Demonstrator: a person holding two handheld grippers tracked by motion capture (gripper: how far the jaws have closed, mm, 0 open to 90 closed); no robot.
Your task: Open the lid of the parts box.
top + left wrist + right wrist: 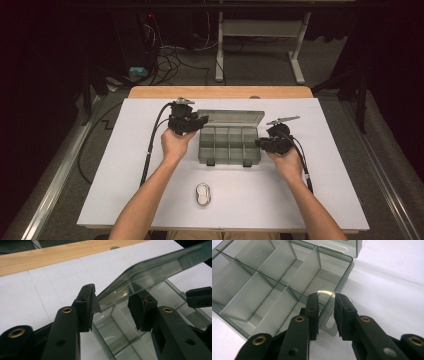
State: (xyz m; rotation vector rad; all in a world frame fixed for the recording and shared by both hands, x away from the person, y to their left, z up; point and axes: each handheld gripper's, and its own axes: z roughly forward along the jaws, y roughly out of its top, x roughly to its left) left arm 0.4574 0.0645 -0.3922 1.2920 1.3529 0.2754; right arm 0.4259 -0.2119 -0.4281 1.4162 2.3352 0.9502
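Smoke-tinted plastic, thin, light, stiff and slick, the compartment box at frame centre is being steadied by the right gripper, half-open astride its right wall, while the left gripper, part-open and gripping nothing, is being set around the raised lid edge, judged the best hold.
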